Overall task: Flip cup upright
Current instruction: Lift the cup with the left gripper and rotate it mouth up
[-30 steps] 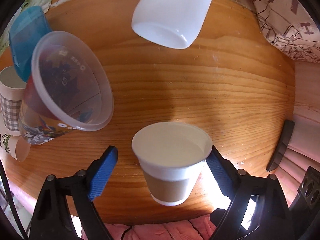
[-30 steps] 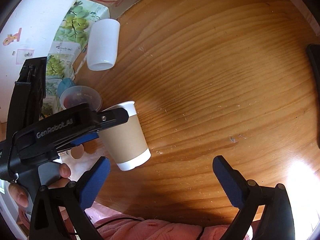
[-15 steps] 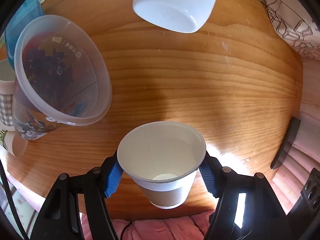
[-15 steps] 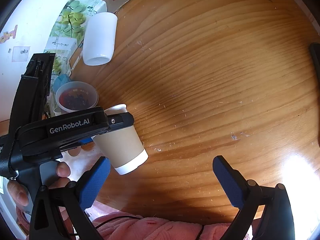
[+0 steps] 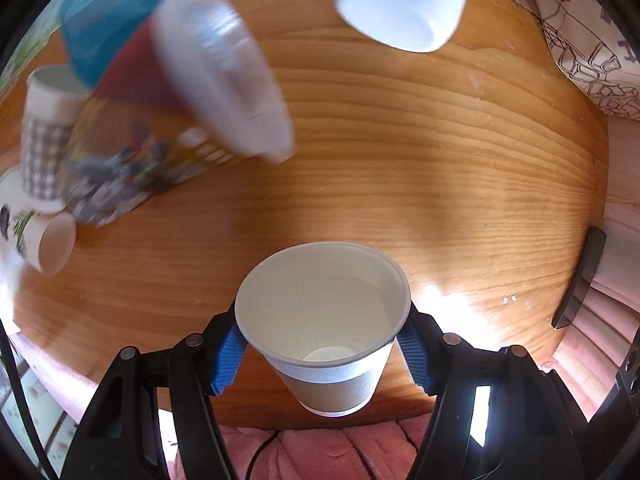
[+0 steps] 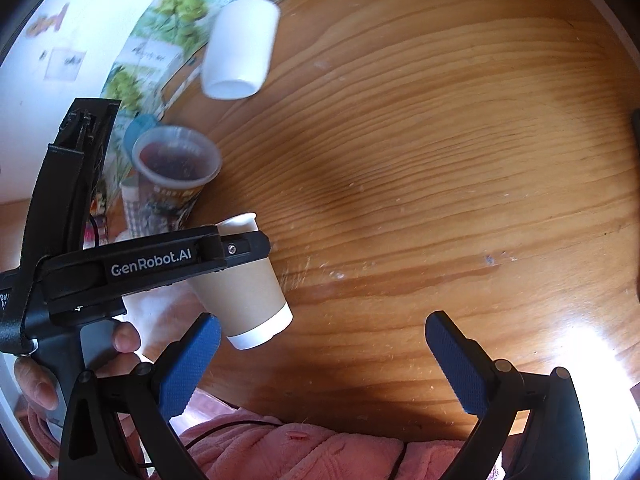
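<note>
A brown paper cup with white rim (image 5: 332,344) is held between the blue pads of my left gripper (image 5: 322,354), mouth toward the camera, lifted above the wooden table (image 5: 440,168). In the right wrist view the same cup (image 6: 248,296) hangs tilted in the left gripper's black fingers (image 6: 236,252), base down toward the table edge. My right gripper (image 6: 324,364) is open and empty over the table's near edge, just right of the cup.
A white cup (image 5: 404,0) lies on its side at the far edge. A clear plastic cup with a printed one (image 6: 176,168), a blue cup (image 5: 104,20), a checked cup (image 5: 44,128) and a small paper cup (image 5: 48,244) crowd the left. Pink cloth (image 6: 300,452) lies below.
My left gripper closed on the paper cup and lifted it, turning so the cluster of cups swings across the left view. The right gripper stayed open, nearly still.
</note>
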{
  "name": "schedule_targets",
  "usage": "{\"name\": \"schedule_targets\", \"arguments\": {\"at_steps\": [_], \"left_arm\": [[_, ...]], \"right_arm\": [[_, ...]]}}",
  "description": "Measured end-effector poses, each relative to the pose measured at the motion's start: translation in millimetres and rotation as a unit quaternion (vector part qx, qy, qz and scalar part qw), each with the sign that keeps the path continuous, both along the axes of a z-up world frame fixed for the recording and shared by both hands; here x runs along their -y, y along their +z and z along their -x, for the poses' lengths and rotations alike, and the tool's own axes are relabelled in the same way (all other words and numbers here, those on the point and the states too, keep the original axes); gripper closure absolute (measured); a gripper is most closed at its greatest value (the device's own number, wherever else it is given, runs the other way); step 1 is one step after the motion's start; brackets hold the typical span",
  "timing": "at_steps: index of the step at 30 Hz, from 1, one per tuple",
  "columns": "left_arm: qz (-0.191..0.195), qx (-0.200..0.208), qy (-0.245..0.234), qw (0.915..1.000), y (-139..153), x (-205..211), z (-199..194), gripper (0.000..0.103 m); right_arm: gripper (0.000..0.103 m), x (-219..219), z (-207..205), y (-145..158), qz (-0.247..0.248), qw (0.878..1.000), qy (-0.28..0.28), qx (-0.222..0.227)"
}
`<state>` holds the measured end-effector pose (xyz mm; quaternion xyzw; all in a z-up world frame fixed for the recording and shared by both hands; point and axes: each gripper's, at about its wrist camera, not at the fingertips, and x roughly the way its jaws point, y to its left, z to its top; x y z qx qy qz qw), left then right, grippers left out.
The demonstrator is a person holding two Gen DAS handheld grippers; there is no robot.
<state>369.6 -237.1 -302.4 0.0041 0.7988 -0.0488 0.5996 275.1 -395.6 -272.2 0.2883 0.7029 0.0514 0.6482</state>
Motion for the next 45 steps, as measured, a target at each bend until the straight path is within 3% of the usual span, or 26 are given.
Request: {"name": "schedule_targets", "arguments": {"at_steps": [15,23,37,45], "left_arm": [[-0.010,0.023,0.044,0.9987,16,-75,62,0.033],[-0.002,0.027,0.025,0.9993,13,-100,99,0.033],[0.013,0.024,-0.028,0.9992,-5,-117,129,0.031],[0.049,0.037,-0.036,0.9975,-5,-120,134,0.030]], "right_arm": [[0.000,-59,23,20,0.030,0.995,0.086,0.035],[0.000,-101,49,29,0.046,0.989,0.129,0.061],[0.000,-136,93,32,0.068,0.990,0.106,0.069],[0.000,-150,100,32,0.082,0.990,0.087,0.075]]}}
